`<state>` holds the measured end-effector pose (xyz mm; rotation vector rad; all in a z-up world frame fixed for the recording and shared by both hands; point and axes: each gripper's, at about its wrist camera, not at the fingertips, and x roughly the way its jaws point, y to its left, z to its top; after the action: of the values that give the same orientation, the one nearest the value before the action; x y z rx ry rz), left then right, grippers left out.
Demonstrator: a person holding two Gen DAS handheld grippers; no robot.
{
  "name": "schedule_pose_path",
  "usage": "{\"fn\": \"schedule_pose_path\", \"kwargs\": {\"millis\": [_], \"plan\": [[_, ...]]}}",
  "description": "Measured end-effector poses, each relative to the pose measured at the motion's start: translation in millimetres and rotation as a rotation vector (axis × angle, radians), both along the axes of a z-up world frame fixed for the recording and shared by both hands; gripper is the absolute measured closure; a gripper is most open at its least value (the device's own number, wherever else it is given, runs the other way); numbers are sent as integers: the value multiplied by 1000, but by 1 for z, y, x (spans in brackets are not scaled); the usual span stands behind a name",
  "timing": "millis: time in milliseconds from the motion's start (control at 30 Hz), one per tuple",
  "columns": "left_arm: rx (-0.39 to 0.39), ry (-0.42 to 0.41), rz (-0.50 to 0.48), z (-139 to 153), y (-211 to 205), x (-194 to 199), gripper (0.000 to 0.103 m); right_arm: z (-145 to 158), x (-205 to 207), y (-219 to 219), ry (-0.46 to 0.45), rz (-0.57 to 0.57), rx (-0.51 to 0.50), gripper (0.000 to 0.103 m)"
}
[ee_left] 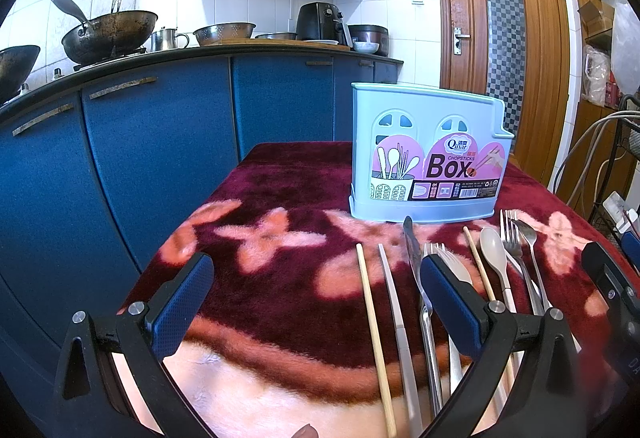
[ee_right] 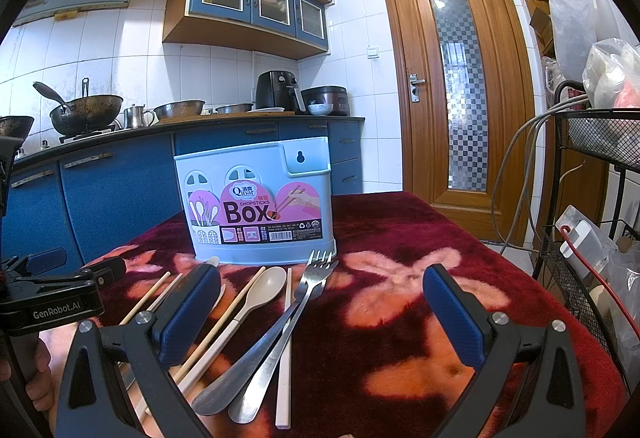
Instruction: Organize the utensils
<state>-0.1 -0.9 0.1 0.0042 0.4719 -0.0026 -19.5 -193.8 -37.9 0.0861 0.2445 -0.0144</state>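
Note:
A light blue chopsticks box (ee_left: 428, 158) stands upright on the red floral cloth; it also shows in the right wrist view (ee_right: 256, 202). In front of it lie utensils in a row: wooden chopsticks (ee_left: 374, 334), a white chopstick (ee_left: 398, 326), a knife (ee_left: 412, 250), forks (ee_left: 510, 234) and a beige spoon (ee_left: 494, 250). In the right wrist view the spoon (ee_right: 264, 286), fork (ee_right: 308, 278) and white chopstick (ee_right: 285, 350) lie between the fingers, left of centre. My left gripper (ee_left: 316, 290) is open, empty, left of most utensils. My right gripper (ee_right: 320, 302) is open and empty above them.
The cloth-covered table (ee_right: 420, 302) sits before blue kitchen cabinets (ee_left: 160, 142) with woks and pots on the counter. A wire rack (ee_right: 588, 222) with bags and cables stands at the right. A wooden door (ee_right: 456, 86) is behind. The left gripper body (ee_right: 52, 302) shows at the left.

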Motion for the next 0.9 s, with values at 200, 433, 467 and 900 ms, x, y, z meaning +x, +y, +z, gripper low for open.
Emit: {"fn": "schedule_pose_path", "kwargs": {"millis": [200, 433, 467, 900], "plan": [[0, 0, 1, 0, 0, 0, 0, 0, 0, 0, 0, 0, 0, 0], [0, 0, 1, 0, 1, 0, 0, 0, 0, 0, 0, 0, 0, 0], [0, 0, 1, 0, 0, 0, 0, 0, 0, 0, 0, 0, 0, 0], [6, 11, 2, 1, 0, 0, 0, 0, -3, 0, 4, 4, 10, 0]]}}
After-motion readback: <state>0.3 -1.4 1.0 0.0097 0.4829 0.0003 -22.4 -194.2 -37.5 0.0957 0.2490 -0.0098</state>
